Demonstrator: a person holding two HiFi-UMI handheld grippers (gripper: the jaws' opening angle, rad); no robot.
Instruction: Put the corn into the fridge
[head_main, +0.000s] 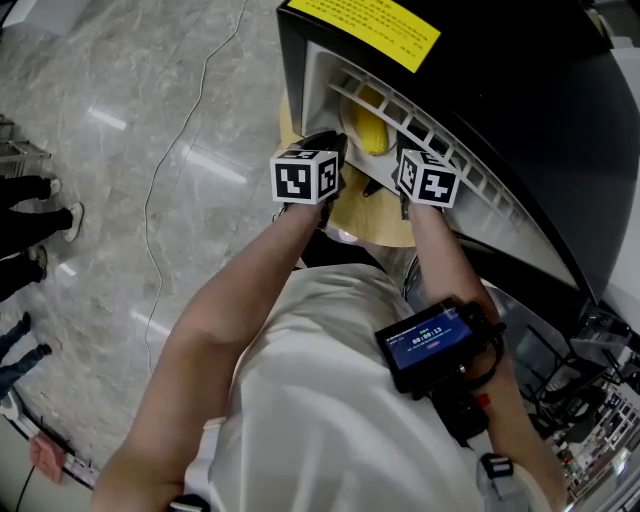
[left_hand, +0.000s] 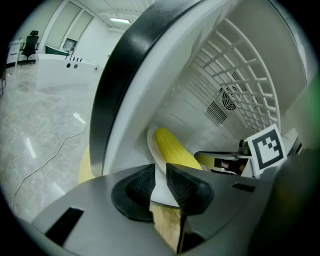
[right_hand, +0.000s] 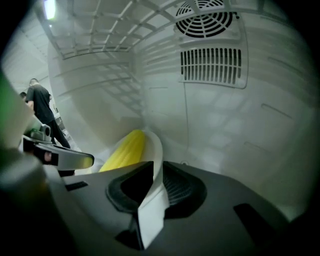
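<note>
Below the person's forearms a round wooden table (head_main: 385, 228) stands on a grey marbled floor (head_main: 120, 120). A thin cable (head_main: 160, 170) trails across that floor, and the shoes of bystanders (head_main: 35, 215) show at its left edge. Farther off in the left gripper view there is a white counter (left_hand: 65, 70) under ceiling lights. Above the table the black fridge (head_main: 520, 110) is open, with a yellow label (head_main: 365, 25) on its top and a white wire shelf (head_main: 440, 140) inside it. The left gripper (head_main: 330, 152) and the right gripper (head_main: 405, 168) both reach into the opening. In its own view the left gripper (left_hand: 161, 182) has its ribbed pads pressed tight on the near rim of a white plate (left_hand: 152, 145). The right gripper (right_hand: 157, 185) is likewise clamped on the rim of the same plate (right_hand: 156, 150), so each gripper holds one side. The corn (left_hand: 172, 150) lies lengthwise in the plate just beyond the left pads and apart from them. From the right gripper view the corn (right_hand: 125, 150) sits to the left of the pinched rim, inside the fridge's white cavity. In the head view the corn (head_main: 372, 130) shows between the two marker cubes. Behind it on the rear wall are a slotted grille (right_hand: 210, 67) and a round fan vent (right_hand: 207, 17).
</note>
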